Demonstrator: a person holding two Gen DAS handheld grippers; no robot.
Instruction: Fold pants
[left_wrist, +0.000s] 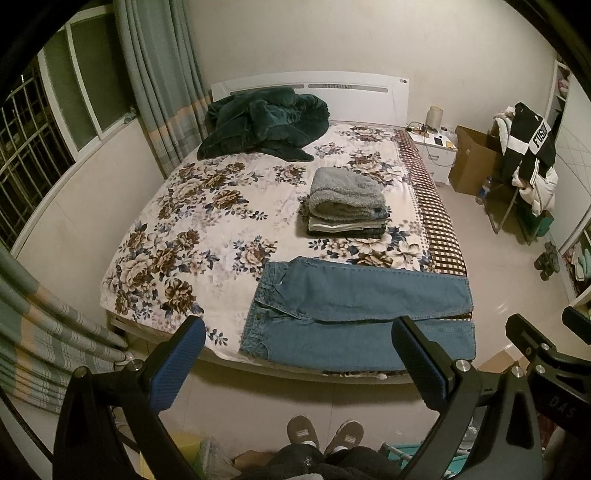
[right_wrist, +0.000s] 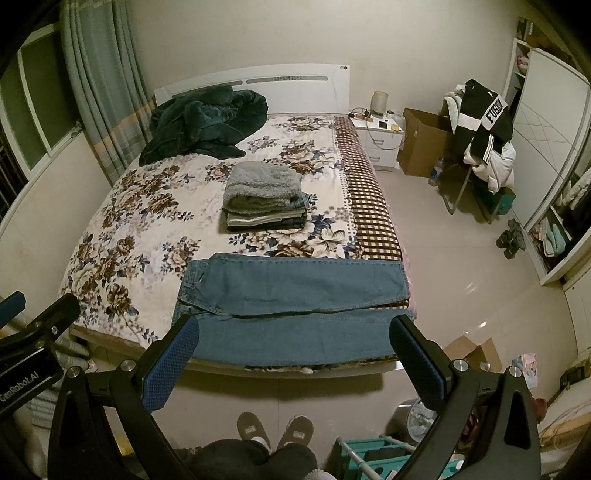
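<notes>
Blue denim pants (left_wrist: 354, 306) lie flat along the foot edge of the bed, legs laid side by side, waistband to the left; they also show in the right wrist view (right_wrist: 295, 306). My left gripper (left_wrist: 299, 332) is open and empty, held back from the bed above the floor, its blue pads (left_wrist: 177, 365) wide apart. My right gripper (right_wrist: 295, 332) is open and empty too, at the same height, also back from the pants. Each gripper's edge shows in the other's view.
A stack of folded clothes (left_wrist: 347, 203) topped by a grey fleece sits mid-bed on the floral bedspread (left_wrist: 192, 236). A dark green blanket (left_wrist: 266, 122) is heaped by the headboard. A nightstand, cardboard box and clothes-laden chair (left_wrist: 524, 158) stand right. My slippered feet (left_wrist: 325, 435) are below.
</notes>
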